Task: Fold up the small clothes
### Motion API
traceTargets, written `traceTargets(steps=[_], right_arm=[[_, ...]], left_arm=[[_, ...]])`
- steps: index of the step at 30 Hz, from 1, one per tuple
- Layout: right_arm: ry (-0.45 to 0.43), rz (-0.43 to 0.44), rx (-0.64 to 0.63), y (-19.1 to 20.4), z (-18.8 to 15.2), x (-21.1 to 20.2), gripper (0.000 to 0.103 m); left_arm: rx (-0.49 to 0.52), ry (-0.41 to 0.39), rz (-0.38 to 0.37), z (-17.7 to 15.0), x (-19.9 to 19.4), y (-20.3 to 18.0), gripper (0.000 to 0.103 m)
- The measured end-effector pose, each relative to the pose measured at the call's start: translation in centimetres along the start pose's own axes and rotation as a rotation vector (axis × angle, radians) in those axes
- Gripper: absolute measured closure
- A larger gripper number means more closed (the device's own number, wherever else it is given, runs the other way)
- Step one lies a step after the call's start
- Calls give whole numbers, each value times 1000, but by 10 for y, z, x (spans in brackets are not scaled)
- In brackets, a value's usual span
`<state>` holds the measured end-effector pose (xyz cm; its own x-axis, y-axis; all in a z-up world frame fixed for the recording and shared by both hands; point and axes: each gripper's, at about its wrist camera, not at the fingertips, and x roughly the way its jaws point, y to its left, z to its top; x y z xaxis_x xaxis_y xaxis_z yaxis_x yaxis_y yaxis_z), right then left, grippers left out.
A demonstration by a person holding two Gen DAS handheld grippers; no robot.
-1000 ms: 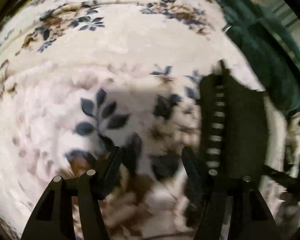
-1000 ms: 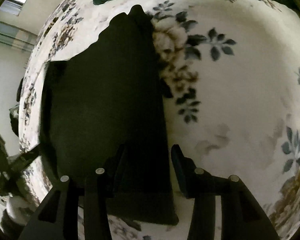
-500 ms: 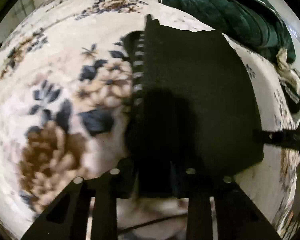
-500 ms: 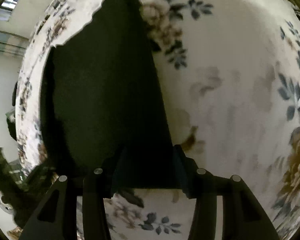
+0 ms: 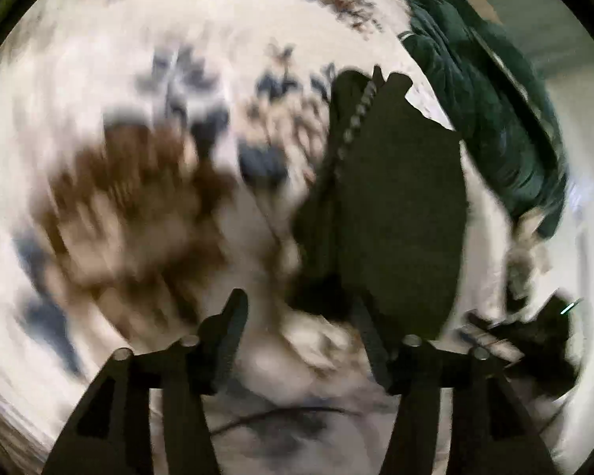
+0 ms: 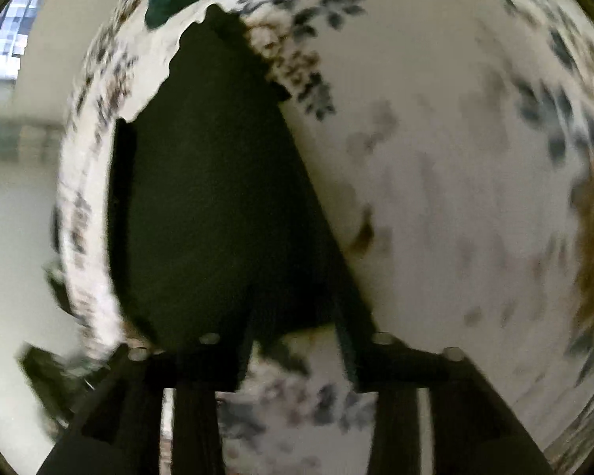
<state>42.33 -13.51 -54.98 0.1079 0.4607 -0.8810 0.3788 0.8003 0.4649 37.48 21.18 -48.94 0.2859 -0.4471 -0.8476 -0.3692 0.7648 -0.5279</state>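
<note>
Black garment (image 5: 400, 213) flat on floral bed (image 5: 99, 79), long axis running away, ahead-right of left hand-held gripper (image 5: 301, 328), just reopened, empty; nearer right hand-held gripper (image 6: 293, 340) astride its near corner, clamping unclear.

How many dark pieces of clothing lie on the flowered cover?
2. A black garment lies flat near the tools; a dark green one is bunched at the cover's far edge. Others may be hidden.

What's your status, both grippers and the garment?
Left gripper open, jaws just opened, gripping nothing. Right gripper opening too, black garment edge between its fingers, unclamped. It lies on floral blanket; nothing in the way.
</note>
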Motion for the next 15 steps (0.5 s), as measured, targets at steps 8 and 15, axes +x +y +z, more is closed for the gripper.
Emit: traceTargets(steps=[8, 15], right_arm=[[164, 347, 313, -21, -20, 97, 45], [79, 409, 292, -5, -16, 95, 78]], left_arm=[[-249, 44, -241, -24, 55, 2, 49], [-400, 20, -332, -28, 74, 0, 46]])
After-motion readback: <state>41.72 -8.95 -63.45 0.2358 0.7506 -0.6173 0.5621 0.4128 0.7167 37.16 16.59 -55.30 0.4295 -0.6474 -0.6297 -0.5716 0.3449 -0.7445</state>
